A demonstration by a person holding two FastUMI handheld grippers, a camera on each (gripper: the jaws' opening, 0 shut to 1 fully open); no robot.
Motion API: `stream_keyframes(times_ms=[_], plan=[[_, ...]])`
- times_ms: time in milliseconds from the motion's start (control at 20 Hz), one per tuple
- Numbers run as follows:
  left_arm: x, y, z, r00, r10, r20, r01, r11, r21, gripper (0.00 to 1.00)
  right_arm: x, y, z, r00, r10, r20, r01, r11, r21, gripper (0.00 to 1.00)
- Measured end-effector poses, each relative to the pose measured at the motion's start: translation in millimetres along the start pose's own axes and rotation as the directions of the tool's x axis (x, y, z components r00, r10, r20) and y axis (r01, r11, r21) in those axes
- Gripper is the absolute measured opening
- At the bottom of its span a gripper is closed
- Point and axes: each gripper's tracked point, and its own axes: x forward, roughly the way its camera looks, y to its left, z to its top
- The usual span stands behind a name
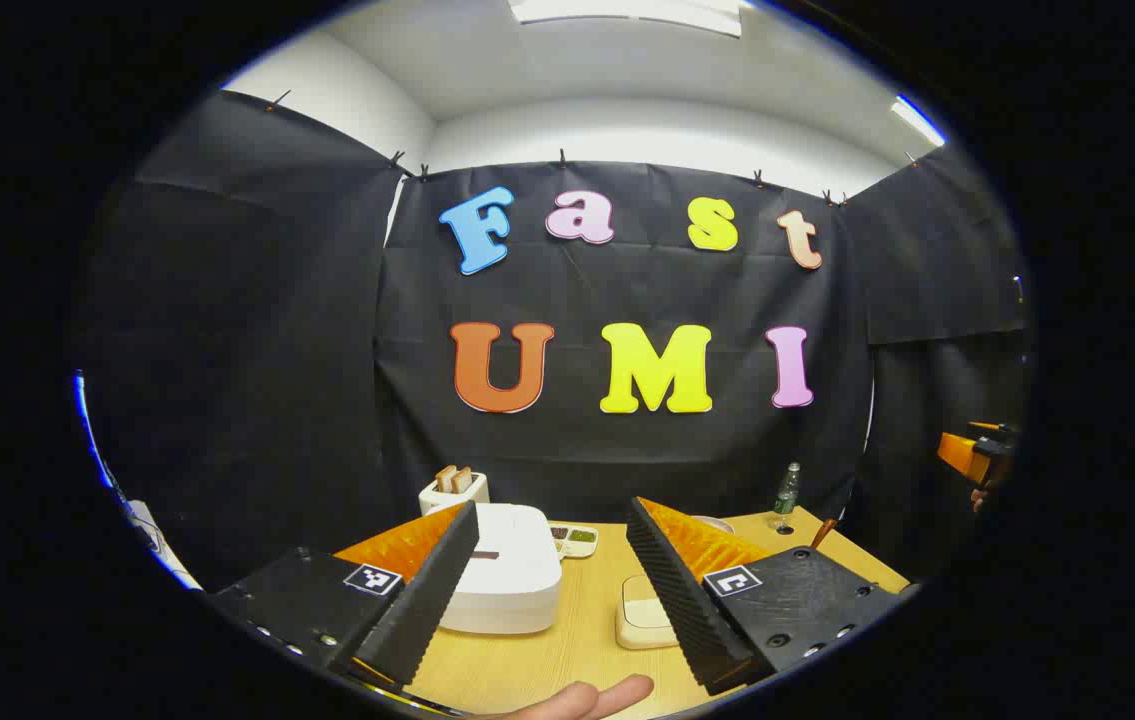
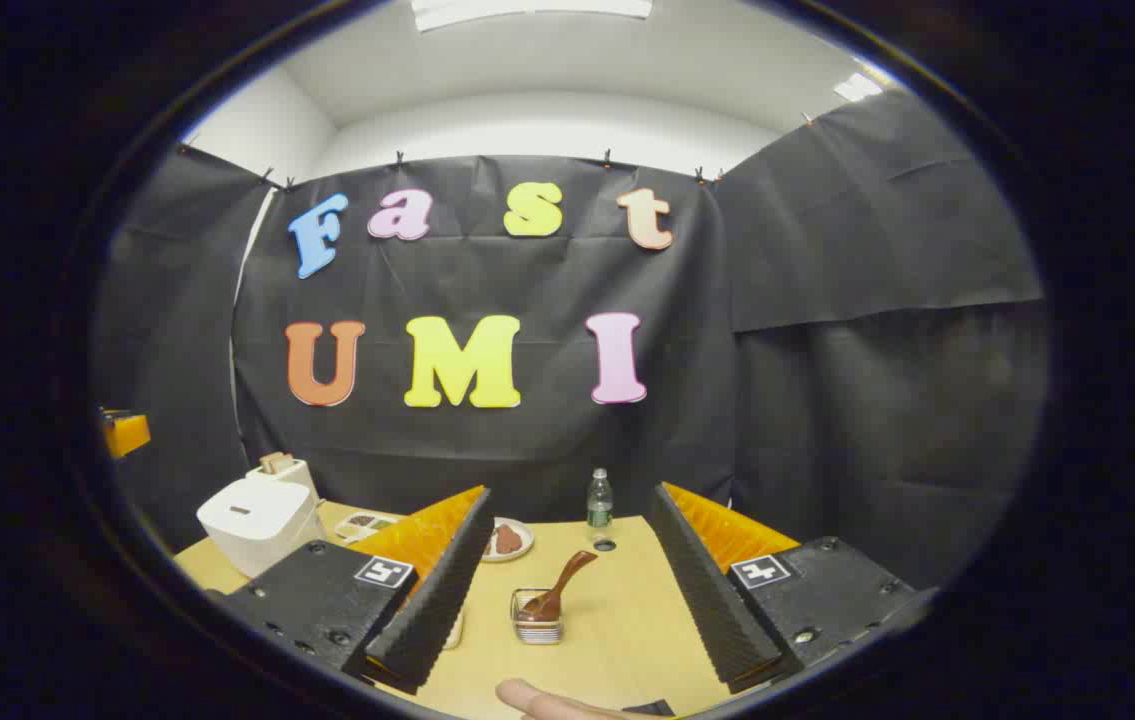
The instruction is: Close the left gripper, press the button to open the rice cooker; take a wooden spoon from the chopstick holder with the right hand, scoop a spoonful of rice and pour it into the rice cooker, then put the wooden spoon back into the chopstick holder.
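A white rice cooker (image 1: 502,570) with its lid down stands on the wooden table just ahead of my left gripper (image 1: 552,505), whose jaws are wide open and hold nothing. The cooker (image 2: 257,520) also appears at the left of the right gripper view. A wooden spoon (image 2: 557,590) leans in a small clear holder (image 2: 537,625) ahead of my right gripper (image 2: 571,492), which is open and empty, with a gap to the spoon. The spoon's handle tip (image 1: 824,532) shows at the table's right. A cream square container (image 1: 642,610) lies right of the cooker.
A toaster (image 1: 454,490) with bread stands behind the cooker, a sectioned dish (image 1: 575,540) beside it. At the back are a plate of brown food (image 2: 507,540) and a small bottle (image 2: 599,500). A person's finger (image 1: 577,700) shows at the near edge. The table (image 2: 627,620) is pale wood.
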Motion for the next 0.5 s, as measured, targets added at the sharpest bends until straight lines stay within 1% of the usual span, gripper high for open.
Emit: stream_keyframes(times_ms=[50, 200, 250, 300, 400, 500], plan=[[0.3, 1.8, 2.6, 1.000, 0.005, 0.006, -0.005, 1.000, 0.003, 0.94, -0.9, 2.1, 1.2, 1.000, 0.007, 0.004, -0.007, 1.000, -0.001, 1.00], [0.3, -1.2, -2.7, 1.000, -0.017, -0.009, 0.017, 1.000, -0.019, 0.94, -2.0, 3.6, -0.1, 1.000, 0.009, 0.009, -0.009, 1.000, -0.009, 1.00], [0.4, -1.8, -3.9, 1.000, -0.024, -0.014, 0.024, 0.999, -0.026, 0.94, -1.9, 5.7, -2.3, 1.000, 0.012, 0.005, -0.012, 1.000, -0.012, 0.97], [-0.3, -0.4, -4.3, 1.000, -0.027, -0.015, 0.027, 0.999, -0.028, 0.94, -2.8, 6.6, -3.3, 1.000, 0.013, 0.003, -0.013, 1.000, -0.010, 0.98], [1.2, 1.6, -4.3, 0.999, -0.032, -0.007, 0.032, 0.999, -0.012, 0.94, -2.9, 7.6, -3.1, 1.000, 0.021, 0.005, -0.021, 1.000, 0.005, 1.00], [1.2, 5.5, -4.7, 1.000, -0.025, -0.001, 0.025, 1.000, 0.018, 0.94, 0.2, 4.6, -3.0, 1.000, 0.018, 0.008, -0.018, 1.000, 0.015, 0.98]])
